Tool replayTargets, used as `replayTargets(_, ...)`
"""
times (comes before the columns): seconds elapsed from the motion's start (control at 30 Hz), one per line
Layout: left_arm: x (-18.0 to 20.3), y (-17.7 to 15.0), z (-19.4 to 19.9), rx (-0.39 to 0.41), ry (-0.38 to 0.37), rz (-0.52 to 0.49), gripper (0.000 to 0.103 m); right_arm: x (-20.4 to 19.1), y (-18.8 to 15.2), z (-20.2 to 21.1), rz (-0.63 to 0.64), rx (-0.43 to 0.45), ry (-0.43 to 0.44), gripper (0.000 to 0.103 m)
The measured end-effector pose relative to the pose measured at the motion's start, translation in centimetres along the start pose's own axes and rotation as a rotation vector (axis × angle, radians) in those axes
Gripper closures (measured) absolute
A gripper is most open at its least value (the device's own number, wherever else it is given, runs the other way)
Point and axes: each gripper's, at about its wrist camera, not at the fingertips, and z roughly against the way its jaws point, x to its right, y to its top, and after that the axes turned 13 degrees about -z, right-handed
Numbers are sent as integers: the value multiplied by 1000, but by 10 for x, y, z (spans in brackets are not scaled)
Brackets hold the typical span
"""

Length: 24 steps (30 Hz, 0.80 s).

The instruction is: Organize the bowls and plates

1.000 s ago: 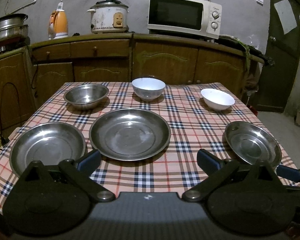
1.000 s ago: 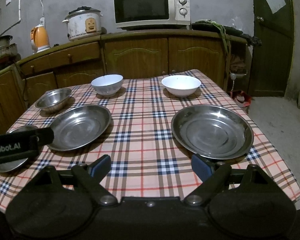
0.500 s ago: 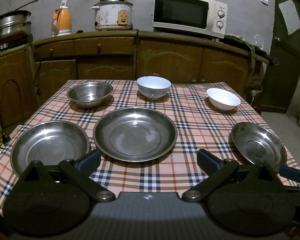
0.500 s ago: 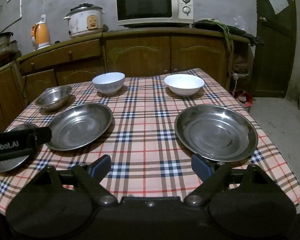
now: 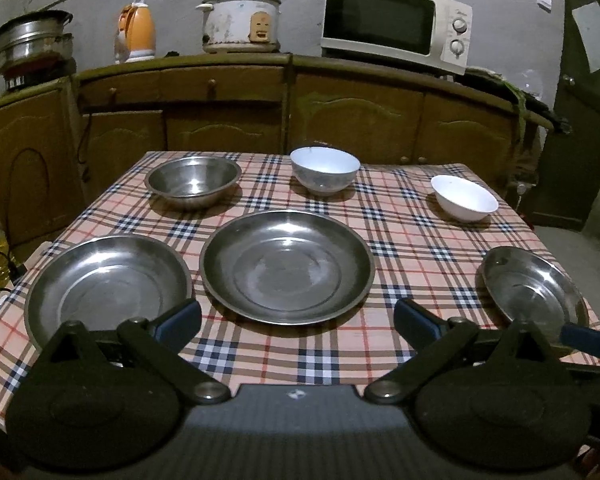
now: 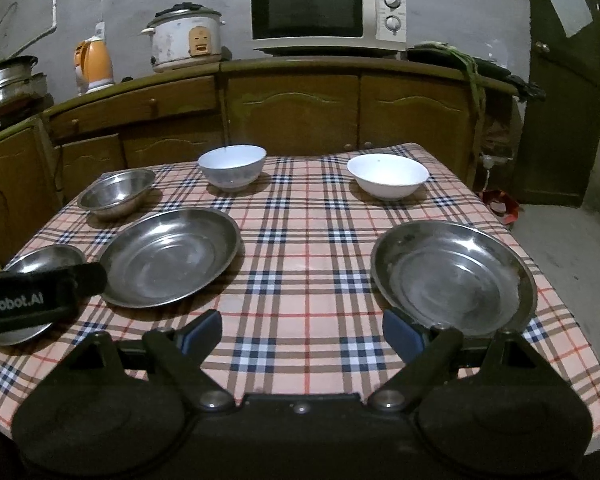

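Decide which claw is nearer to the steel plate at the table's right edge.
Right. The right claw is open with one fingertip at the near rim of that steel plate. The left claw, also open, faces the middle plate, farther left.

The left gripper (image 5: 296, 316) hangs low at the near edge of the bench, jaws spread wide with nothing between them — its blue-padded fingertips (image 5: 178, 318) point toward the far side. The right gripper (image 6: 302, 330) sits just to its right, level and likewise gaping and empty — each gripper's body shows at the edge of the other's view.
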Motion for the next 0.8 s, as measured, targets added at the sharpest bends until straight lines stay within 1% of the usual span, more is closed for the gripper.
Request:
replayTargets(0.6,-16,-1,-18,-41,29,30,0,-30,1,-27,54,-22,49,0)
replayTargets(0.8,-26,-1,-28,-54,53,46,0,-43,3,-41,84,-23,76,0)
